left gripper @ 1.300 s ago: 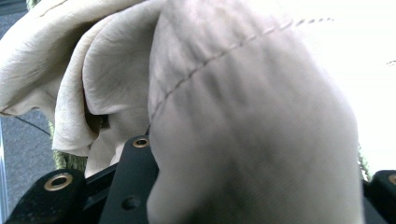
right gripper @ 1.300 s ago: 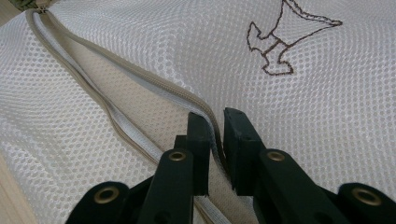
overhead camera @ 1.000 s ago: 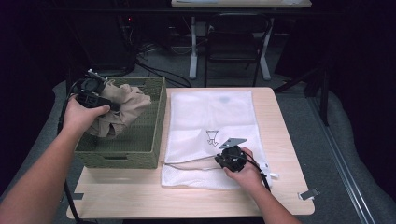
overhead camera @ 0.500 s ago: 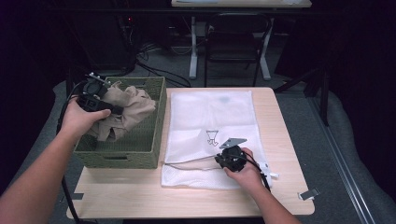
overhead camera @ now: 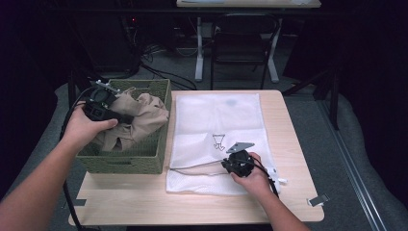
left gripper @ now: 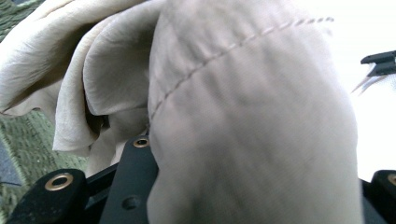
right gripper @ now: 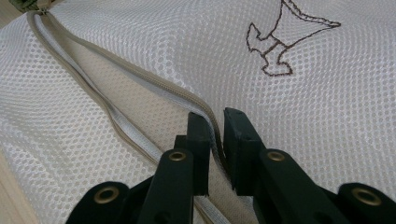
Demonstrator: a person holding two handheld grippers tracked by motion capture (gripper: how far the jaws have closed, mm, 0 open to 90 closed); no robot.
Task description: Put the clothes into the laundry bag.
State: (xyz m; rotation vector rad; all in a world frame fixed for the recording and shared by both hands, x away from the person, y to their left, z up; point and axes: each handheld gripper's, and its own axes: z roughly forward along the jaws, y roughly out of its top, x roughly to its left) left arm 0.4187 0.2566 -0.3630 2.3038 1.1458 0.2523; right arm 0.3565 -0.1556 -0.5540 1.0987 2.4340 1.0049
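Note:
A crumpled beige cloth (overhead camera: 144,118) lies half lifted in a green woven basket (overhead camera: 122,163) at the table's left. My left gripper (overhead camera: 126,118) is shut on it, and in the left gripper view the beige cloth (left gripper: 243,116) drapes over both black jaws. A white mesh laundry bag (overhead camera: 216,120) with a small brown embroidered mark lies flat at the table's middle. My right gripper (overhead camera: 227,164) rests at the bag's near edge. Its jaws (right gripper: 217,122) pinch the upper lip of the open tan zipper (right gripper: 116,70), which gapes slightly.
The light wooden table (overhead camera: 288,192) has bare strips to the right of the bag and along the front. A chair (overhead camera: 240,43) and a second table's legs stand behind. Cables trail on the dark floor at the far left.
My left hand has shifted a little to the right over the basket, carrying the beige cloth with it. The right hand and the bag have stayed put.

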